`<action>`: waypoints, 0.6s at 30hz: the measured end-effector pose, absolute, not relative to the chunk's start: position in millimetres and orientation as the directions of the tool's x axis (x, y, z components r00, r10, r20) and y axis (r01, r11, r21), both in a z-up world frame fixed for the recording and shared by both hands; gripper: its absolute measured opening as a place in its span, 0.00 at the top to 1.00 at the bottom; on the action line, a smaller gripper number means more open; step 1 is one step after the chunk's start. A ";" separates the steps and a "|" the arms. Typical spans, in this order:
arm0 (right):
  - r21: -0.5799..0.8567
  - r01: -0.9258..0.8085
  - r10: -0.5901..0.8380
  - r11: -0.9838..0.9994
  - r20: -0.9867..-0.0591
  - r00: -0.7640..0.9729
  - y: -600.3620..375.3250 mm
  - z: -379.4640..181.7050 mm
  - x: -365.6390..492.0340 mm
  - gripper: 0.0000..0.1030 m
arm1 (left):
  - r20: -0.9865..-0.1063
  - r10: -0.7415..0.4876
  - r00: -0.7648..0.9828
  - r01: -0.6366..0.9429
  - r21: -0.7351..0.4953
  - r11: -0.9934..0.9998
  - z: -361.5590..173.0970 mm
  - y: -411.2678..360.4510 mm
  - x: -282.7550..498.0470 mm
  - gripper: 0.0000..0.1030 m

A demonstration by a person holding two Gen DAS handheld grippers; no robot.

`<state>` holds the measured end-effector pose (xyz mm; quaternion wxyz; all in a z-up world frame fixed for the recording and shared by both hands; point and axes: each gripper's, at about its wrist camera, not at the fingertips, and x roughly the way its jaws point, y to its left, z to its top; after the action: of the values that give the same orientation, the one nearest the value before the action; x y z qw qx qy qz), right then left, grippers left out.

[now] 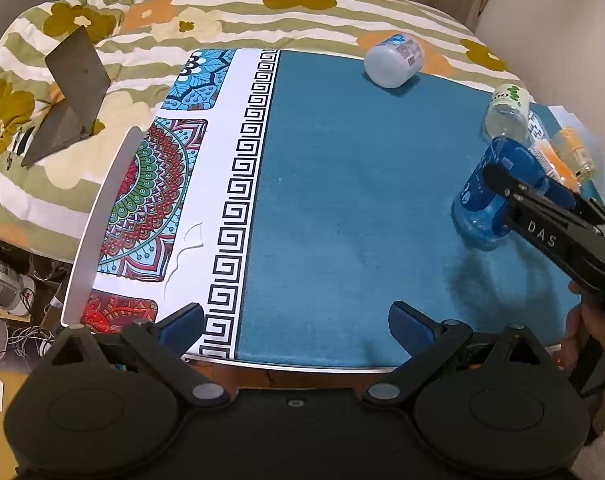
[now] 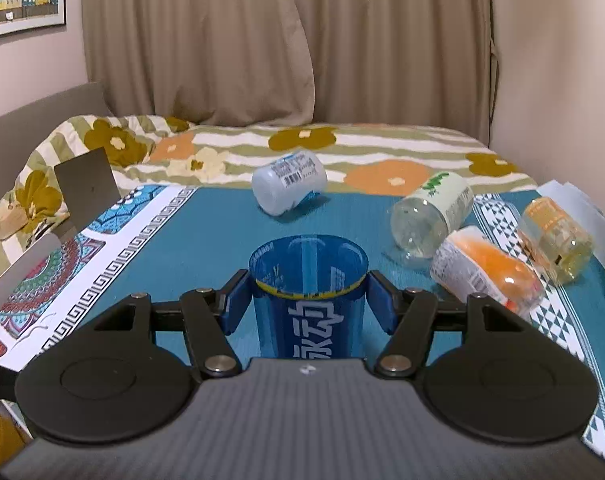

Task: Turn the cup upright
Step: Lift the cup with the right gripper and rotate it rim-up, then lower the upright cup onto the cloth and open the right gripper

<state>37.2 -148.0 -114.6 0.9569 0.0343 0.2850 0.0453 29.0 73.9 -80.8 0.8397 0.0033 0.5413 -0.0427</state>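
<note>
A translucent blue cup [image 2: 308, 292] with white characters stands with its open mouth up on the teal mat [image 2: 206, 232]. My right gripper [image 2: 307, 300] is shut on the cup, one blue pad on each side near its rim. In the left wrist view the same cup [image 1: 488, 200] stands at the right, with the right gripper's black fingers [image 1: 542, 220] around it. My left gripper [image 1: 296, 326] is open and empty, low over the near edge of the mat, well left of the cup.
A white bottle [image 2: 288, 186] lies on its side at the mat's far edge. A clear bottle with a green label [image 2: 430, 214], an orange one [image 2: 486, 270] and a yellow one [image 2: 554, 240] lie right of the cup. A flowered quilt [image 1: 42, 92] and a grey stand [image 1: 72, 92] are on the left.
</note>
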 end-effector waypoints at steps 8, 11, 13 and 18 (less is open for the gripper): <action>0.041 -0.089 0.096 0.995 -0.620 0.779 -139.1 -106.9 41.3 0.24 | -0.909 -0.077 0.410 0.070 -0.053 0.996 -74.8 68.1 27.7 0.03; 0.041 -0.091 0.097 0.995 -0.632 0.769 -138.7 -105.5 42.7 0.23 | -0.908 -0.075 0.412 0.067 -0.052 0.996 -73.9 66.9 27.4 0.03; 0.055 -0.091 0.105 0.994 -0.646 0.756 -139.9 -106.0 44.6 0.23 | -0.908 -0.073 0.413 0.064 -0.051 0.997 -73.4 66.6 26.8 0.03; 0.066 -0.054 0.084 0.996 -0.673 0.735 -141.4 -112.6 46.9 0.00 | -0.908 -0.069 0.413 0.054 -0.051 0.997 -73.1 66.6 23.4 0.03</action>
<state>46.9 -141.4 -112.6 0.9310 0.0209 0.3624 0.0371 23.4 66.6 -73.1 0.8406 -0.0068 0.5404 -0.0367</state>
